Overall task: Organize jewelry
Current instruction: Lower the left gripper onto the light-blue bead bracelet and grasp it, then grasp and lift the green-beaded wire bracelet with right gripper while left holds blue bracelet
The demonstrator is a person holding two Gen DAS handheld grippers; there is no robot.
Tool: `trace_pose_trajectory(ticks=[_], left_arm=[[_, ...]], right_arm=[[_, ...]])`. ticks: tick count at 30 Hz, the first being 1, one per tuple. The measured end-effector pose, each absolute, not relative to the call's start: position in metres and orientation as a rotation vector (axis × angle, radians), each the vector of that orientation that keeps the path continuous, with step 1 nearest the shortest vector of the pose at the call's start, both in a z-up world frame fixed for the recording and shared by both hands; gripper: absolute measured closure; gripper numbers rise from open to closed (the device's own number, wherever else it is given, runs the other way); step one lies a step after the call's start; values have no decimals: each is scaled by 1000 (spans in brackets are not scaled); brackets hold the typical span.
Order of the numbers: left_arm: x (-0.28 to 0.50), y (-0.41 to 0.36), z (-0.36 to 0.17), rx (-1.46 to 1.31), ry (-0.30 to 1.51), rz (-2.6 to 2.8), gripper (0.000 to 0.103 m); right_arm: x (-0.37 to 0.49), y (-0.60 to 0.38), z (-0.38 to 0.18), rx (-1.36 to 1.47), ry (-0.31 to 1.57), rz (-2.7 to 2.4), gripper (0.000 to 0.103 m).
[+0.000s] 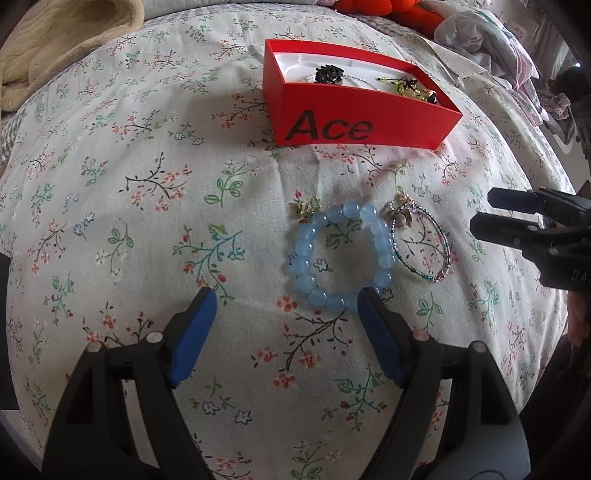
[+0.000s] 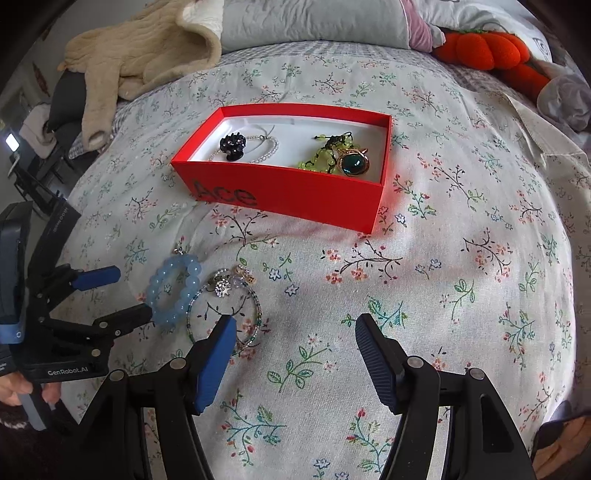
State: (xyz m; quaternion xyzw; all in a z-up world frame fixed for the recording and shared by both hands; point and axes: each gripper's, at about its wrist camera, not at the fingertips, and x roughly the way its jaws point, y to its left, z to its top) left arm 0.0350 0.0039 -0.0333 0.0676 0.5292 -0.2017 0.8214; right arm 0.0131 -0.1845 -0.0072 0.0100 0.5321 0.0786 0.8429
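My left gripper (image 1: 284, 306) gapes wide, holding nothing; blue bead bracelet (image 1: 338, 254) lies just ahead, its near edge beside the right fingertip. My right gripper (image 2: 295, 332) is wide too, empty; red box (image 2: 295, 184) sits beyond.

Home bedroom, floral bedsheet (image 2: 443, 258), pillows (image 2: 314, 22), beige blanket (image 2: 140, 55), orange plush (image 2: 487, 48)
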Motion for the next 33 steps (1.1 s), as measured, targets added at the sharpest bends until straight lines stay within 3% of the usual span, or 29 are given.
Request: trace_pose_trajectory(ticks=[10,16,21,33], left_arm=[[41,-4,-32,105,1096,-452,25],[52,-5,-41,92,1121,-417,52],[52,-8,-43,128,1119,-393,89],[46,10,-39,125,1119,-361,90]], right_arm=[[16,-187,-16,31,1162,135,34],[17,-183,-23,21,1183,133,34],[17,-175,-28,9,1194,138,34],[19,-148,-40,-91,1156,145,33]])
